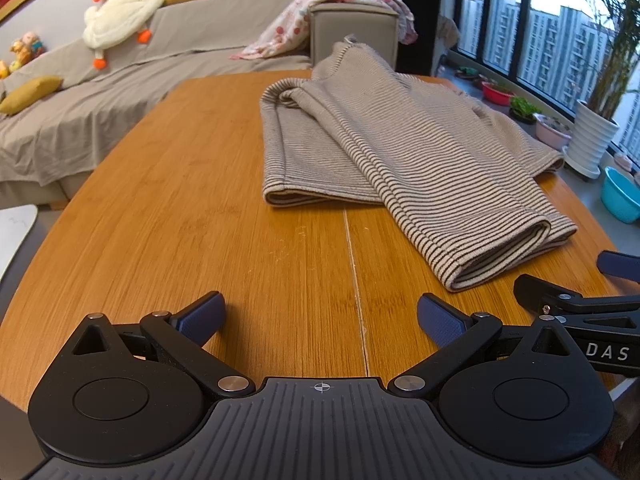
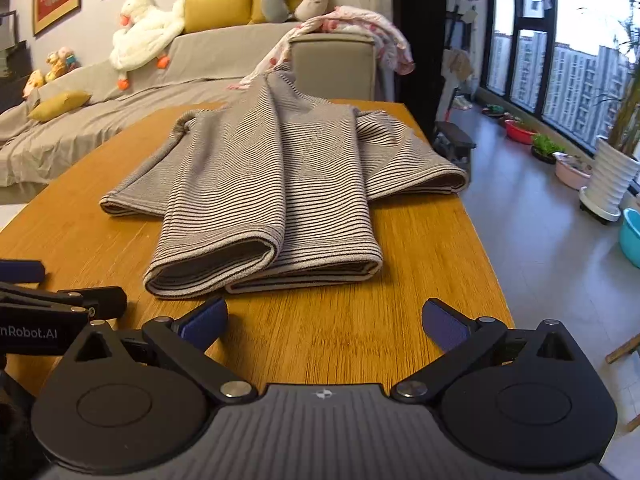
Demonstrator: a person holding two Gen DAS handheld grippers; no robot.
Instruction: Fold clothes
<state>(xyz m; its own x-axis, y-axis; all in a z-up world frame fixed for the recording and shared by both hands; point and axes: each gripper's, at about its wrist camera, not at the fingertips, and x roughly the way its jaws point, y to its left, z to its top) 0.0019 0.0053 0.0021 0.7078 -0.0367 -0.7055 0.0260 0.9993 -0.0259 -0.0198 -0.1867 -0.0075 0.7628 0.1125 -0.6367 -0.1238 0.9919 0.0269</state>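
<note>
Striped garment (image 2: pixel 264 184) flat on the wooden table (image 1: pixel 200 216), toward the far right part, far end reaching the table's back edge near the sofa (image 1: pixel 192 36). Both sleeves already folded in over the body, cuffs lying side by side at the near end. Long axis away from the tools: collar end far, cuffs near, slightly skewed leftward in the left wrist view.

Left tool (image 1: pixel 322 318) spread wide, empty, over bare table, well apart from the cloth. Right tool (image 2: pixel 325 322) likewise spread, empty, just short of the cuffs.

Likely between folds: sleeves done, lengthwise fold not yet made. Next move probably calls for gripping the near end at both corners and carrying it toward the collar.
</note>
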